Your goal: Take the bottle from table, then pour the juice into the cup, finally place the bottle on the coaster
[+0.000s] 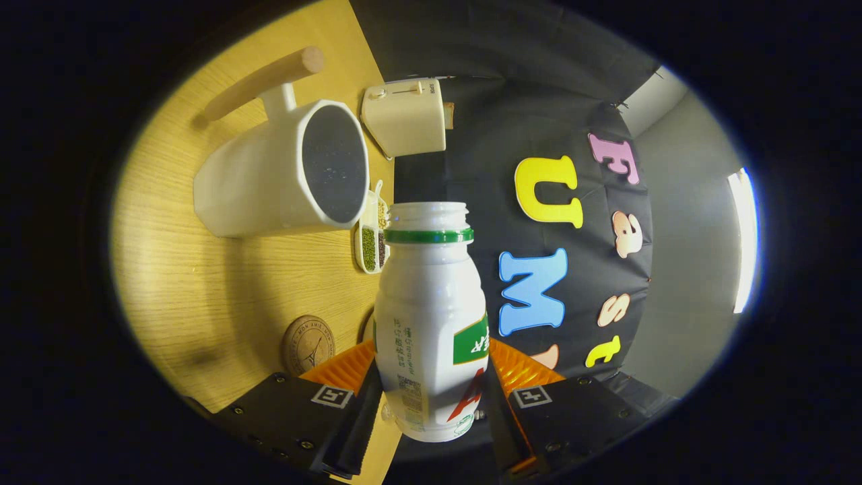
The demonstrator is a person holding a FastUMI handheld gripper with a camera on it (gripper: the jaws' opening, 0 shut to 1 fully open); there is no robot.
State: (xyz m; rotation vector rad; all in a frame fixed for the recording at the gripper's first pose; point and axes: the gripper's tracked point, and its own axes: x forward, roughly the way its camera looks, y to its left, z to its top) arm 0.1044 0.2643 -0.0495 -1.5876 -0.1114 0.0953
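A white plastic bottle (429, 316) with a green neck ring and no cap sits between my fingers, and my gripper (431, 377) is shut on its body. The whole view is rolled sideways, so the wooden table (195, 283) stands like a wall beside the bottle. The bottle's open mouth points just past the rim of the white cup (283, 175), a tall mug with a long wooden handle and a dark inside. The round brown coaster (308, 345) lies on the table close to my near finger. No juice is seen flowing.
A cream toaster-like box (406, 116) stands on the table beyond the cup. A small white divided dish (372, 237) with green and dark beans lies between the cup and the bottle's neck. The black cloth wall rises behind the bottle.
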